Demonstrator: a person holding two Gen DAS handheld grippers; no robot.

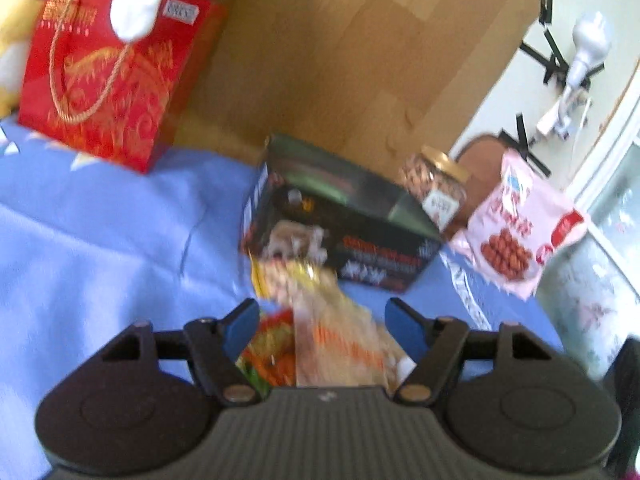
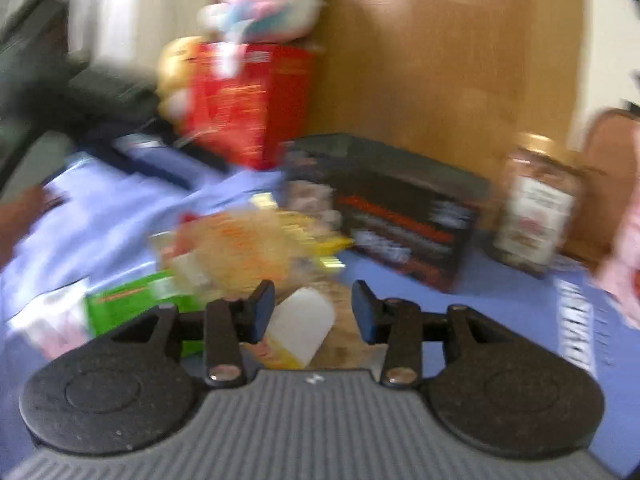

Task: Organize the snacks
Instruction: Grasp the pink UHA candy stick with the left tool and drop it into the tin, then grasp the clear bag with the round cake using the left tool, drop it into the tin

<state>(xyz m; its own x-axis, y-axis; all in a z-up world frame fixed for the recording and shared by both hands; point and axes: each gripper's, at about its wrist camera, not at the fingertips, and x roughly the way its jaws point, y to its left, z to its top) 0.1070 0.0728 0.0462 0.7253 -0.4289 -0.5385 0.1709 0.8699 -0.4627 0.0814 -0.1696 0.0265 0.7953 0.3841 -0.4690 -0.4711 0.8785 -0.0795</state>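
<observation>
Your left gripper (image 1: pixel 320 328) hangs with its blue pads (image 1: pixel 240 326) spread apart, released and holding nothing. Beneath and between them lies a heap of snack packets (image 1: pixel 340 344): an orange-and-clear packet on top, a packet printed with red and green vegetables under its left side, and a yellow-edged packet (image 1: pixel 280 280) reaching toward the far side. Whether the pads touch the heap cannot be told through the blur.

Just beyond the heap a black snack box (image 1: pixel 340 216) stands on the blue bedsheet (image 1: pixel 100 240), its long printed side facing you. At its right end stands a nut jar (image 1: pixel 436 190) with a gold lid, and right of that a pink snack bag (image 1: pixel 520 236) leans near the sheet's right edge. At the far left corner a red gift bag (image 1: pixel 108 80) with gold cord handles stands against the wooden headboard (image 1: pixel 360 60); a yellow plush toy (image 1: pixel 18 20) sits beside it and a white-and-blue plush (image 1: pixel 140 4) rests on top.

Your right gripper (image 2: pixel 314 312) is likewise released, its pads (image 2: pixel 260 312) parted over the near end of the same heap (image 2: pixel 248 244); a white-labelled packet (image 2: pixel 300 328) lies between them. A green packet (image 2: pixel 128 304) lies just left of this gripper. The black box (image 2: pixel 392 212), jar (image 2: pixel 536 208) and gift bag (image 2: pixel 244 108) appear beyond, all heavily blurred.
</observation>
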